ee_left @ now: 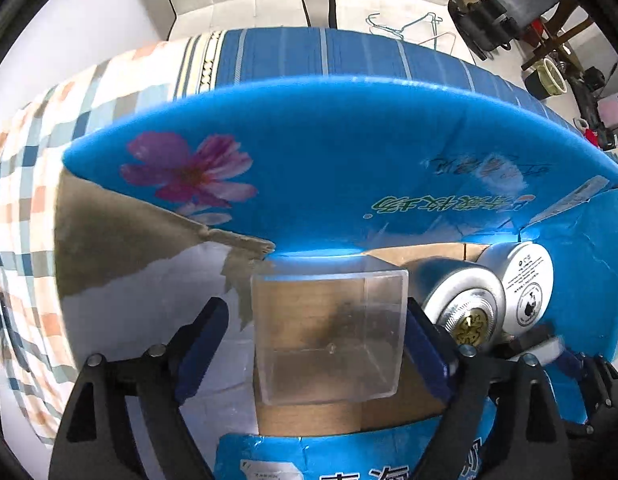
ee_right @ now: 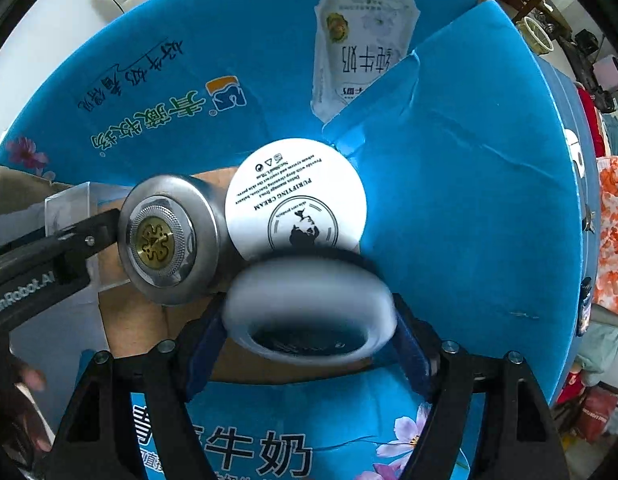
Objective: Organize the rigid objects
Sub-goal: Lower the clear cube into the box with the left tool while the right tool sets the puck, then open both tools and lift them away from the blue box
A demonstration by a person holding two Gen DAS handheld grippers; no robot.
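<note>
Clear plastic, the square box (ee_left: 329, 336) stands on the cardboard floor of the blue carton (ee_left: 349, 152), between your left gripper (ee_left: 315, 344) jaws, which are spread with a gap on the left side; lift carelessly and the right pad, close against the wall, could drag or tip it into the silver tin (ee_left: 461, 308) just beside. From the right wrist, your right gripper (ee_right: 309, 332) has its jaws wide around a blurred white round container (ee_right: 309, 308); whether the pads touch I cannot tell; it could roll against the white cream jar (ee_right: 297, 200).

Bright daylight, strong fisheye bending (dark corners), motion-blurred white ring (ee_right: 309, 304).
</note>
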